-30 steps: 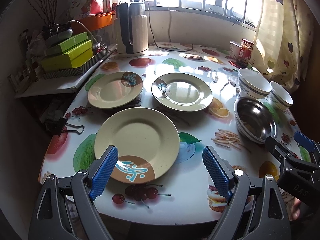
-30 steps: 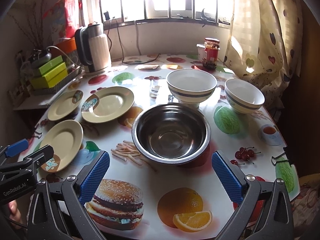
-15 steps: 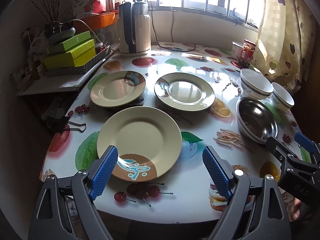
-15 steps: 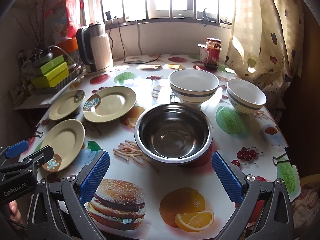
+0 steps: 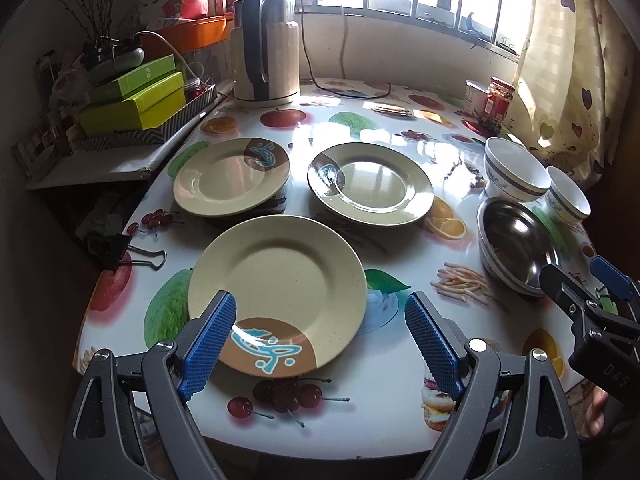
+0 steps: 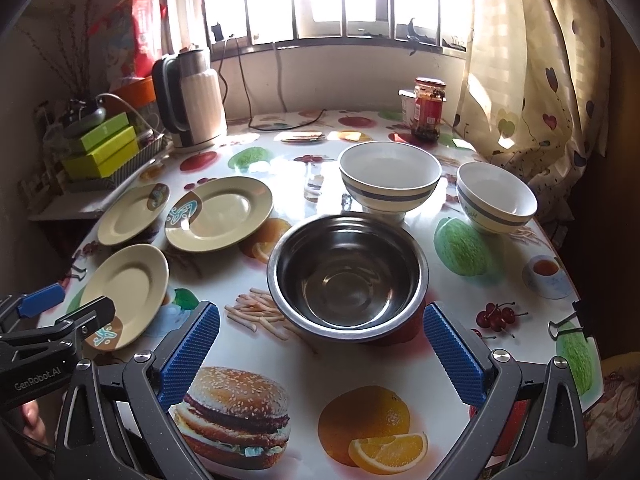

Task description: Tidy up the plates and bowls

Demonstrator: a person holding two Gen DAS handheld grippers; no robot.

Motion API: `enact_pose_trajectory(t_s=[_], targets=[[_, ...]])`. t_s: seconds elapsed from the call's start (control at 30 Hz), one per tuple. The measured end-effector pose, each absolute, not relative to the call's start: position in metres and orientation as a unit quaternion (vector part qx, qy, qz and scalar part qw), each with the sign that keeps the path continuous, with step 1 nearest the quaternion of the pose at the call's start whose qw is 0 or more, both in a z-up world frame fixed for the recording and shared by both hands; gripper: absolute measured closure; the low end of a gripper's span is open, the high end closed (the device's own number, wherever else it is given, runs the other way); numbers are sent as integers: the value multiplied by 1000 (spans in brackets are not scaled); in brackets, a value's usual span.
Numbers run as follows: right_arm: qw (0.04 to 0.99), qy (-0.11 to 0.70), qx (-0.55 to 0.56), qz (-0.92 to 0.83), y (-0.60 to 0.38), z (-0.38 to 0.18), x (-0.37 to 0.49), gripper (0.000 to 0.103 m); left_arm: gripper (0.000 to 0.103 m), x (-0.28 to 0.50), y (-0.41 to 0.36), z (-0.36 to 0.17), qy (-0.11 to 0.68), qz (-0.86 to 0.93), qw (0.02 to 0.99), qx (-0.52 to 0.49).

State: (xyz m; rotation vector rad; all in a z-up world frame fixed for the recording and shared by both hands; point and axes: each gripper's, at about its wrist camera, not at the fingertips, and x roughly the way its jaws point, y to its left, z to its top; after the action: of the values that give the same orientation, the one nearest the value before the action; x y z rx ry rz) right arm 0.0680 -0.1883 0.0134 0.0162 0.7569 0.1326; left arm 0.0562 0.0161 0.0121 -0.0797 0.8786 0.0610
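Left gripper (image 5: 318,330) wide open over near plate (image 5: 278,296) at table edge; right gripper (image 6: 320,350) wide open before steel bowl (image 6: 347,272) — both empty. Risk: shallow rim pinch slips, plate slides off edge.

light: blown-out barred window (image 6: 320,0) behind | glare: glossy fruit-print worktop (image 5: 360,120) (plates too) | corners: dark, fisheye-curved | focus: sharp

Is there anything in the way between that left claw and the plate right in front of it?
Nothing visible. The left gripper is open, and the near plate lies flat on the table with its near edge already between the fingers. The other two plates sit farther back, apart from it.
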Motion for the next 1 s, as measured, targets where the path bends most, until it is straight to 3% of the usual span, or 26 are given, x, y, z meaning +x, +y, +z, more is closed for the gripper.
enact_pose_trajectory(t_s=[0.3,0.37,0.43,0.53,0.77,0.93,1.0], targets=[[929,348,0,128,-160,43,106,0,16,77,73,26,416,53,904,-78],[925,350,-6,147,-148,48,118,0,18,83,88,30,410,67,906,-75],[920,354,-7,170,-135,52,131,1,27,90,105,33,412,74,904,-86],[914,359,-11,188,-113,59,149,20,28,98,128,37,404,93,905,-92],[893,383,-27,236,-58,57,193,22,37,120,171,25,418,100,893,-134],[870,417,-27,261,-26,43,227,35,52,136,189,5,441,105,878,-154],[863,430,-27,265,-16,35,240,37,52,141,194,2,438,105,878,-164]])
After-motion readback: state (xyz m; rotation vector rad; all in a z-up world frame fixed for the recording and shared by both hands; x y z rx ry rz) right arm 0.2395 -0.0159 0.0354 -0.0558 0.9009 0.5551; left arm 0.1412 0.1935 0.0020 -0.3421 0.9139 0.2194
